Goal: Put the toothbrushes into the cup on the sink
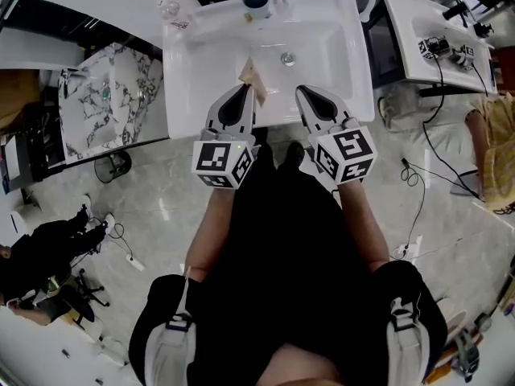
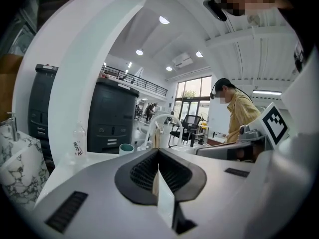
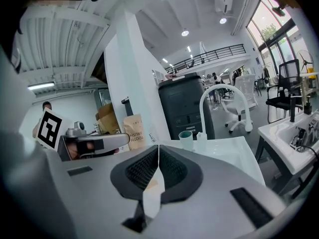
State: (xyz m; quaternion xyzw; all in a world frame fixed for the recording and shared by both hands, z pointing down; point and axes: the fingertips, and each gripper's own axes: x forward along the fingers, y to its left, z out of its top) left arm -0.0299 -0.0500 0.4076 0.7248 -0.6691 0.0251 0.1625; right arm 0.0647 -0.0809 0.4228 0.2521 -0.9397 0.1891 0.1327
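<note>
Holds brown toothbrush packet (image 1: 252, 74) clamped in left tool (image 1: 246, 88) over sink (image 1: 193, 71), right tool (image 1: 302, 92) closed on nothing. Can't see inside teal cup (image 1: 257, 2), upright on back rim.

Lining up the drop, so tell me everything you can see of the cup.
The cup is small and round, pale with a teal band round its top, plastic or ceramic by its look. It stands upright, mouth open, on the back ledge of the sink, just left of the faucet. Nothing sticks out of it, and only the ledge seems to touch it.
</note>
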